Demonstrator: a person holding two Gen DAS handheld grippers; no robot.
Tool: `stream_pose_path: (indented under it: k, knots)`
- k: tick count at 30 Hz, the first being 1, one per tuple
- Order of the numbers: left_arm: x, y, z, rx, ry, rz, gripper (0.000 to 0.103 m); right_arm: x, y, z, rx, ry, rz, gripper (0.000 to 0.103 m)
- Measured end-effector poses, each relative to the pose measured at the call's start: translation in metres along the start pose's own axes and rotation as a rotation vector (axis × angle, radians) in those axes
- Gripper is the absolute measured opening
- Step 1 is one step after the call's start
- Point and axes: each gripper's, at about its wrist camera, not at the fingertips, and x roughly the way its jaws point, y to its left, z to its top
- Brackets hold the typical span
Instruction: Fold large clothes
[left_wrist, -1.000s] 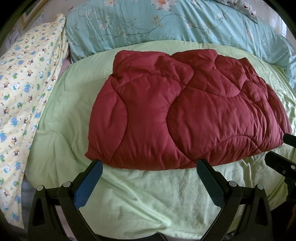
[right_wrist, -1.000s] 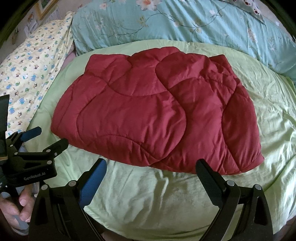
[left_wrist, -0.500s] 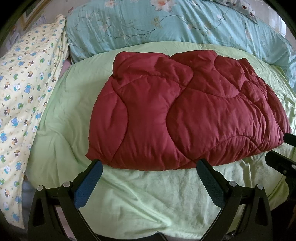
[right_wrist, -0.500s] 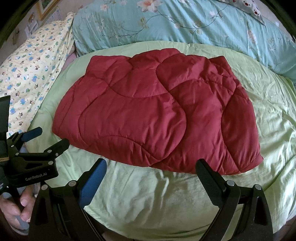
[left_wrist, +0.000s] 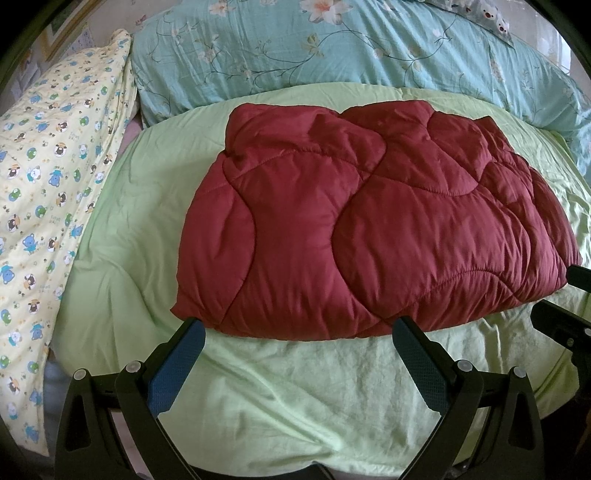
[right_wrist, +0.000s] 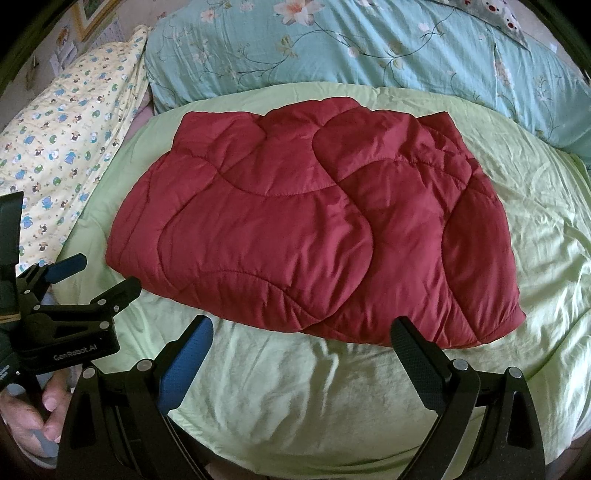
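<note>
Lettering: "GenRobot.AI" in pale print on the black body of the left gripper, lower left of the right wrist view; no other readable writing.
Garment: dark red quilted jacket, folded into a thick rectangle, lying flat in the middle of both frames on the light green sheet.
Left gripper, own view: left gripper at the lower edge of the frame, jaws spread wide, nothing between them; its tips lie at the jacket's near hem, and whether they touch it cannot be told.
Right gripper, own view: right gripper at the lower edge of the frame, jaws spread wide, empty; its tips sit just short of the near hem over bare sheet.
Right wrist view only: the whole left gripper seen from the side, jaws parted and empty, left of the jacket's lower left corner; a hand gripping its handle at the lower left edge; a picture frame at the upper left.
Left wrist view only: black parts of the right gripper at the right edge, beside the jacket's lower right corner.
Surroundings: teal floral quilt across the top of both frames; yellow cartoon-print cloth down the left side.
</note>
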Motion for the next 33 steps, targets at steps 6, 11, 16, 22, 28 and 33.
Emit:
stream_pose_path:
  k: [6,11,16,22,28,33]
  knots:
    - [-0.0005,-0.0006,-0.0002,0.002,-0.003,0.003,0.102,-0.0018,0.0009,0.0005,0.000,-0.003,0.002,0.098]
    - [-0.0018,-0.0025,0.0000,0.004,-0.007,0.006,0.102,-0.0021,0.0011,0.0011,0.000,-0.003,0.002,0.098]
    - [-0.0016,-0.0019,0.0003,0.003,-0.006,0.006,0.102,-0.0024,0.0006,0.0010,-0.001,-0.004,0.005,0.098]
    - [-0.0018,-0.0023,0.0003,0.004,-0.008,0.006,0.102,-0.0025,-0.0006,0.0019,0.001,-0.004,0.007,0.098]
    - [-0.0018,-0.0033,0.0008,0.005,-0.009,0.007,0.102,-0.0025,-0.0010,0.0021,0.002,-0.005,0.007,0.098]
    - [-0.0030,-0.0051,0.0013,0.005,-0.012,0.007,0.102,-0.0027,-0.0019,0.0019,0.002,-0.006,0.007,0.098]
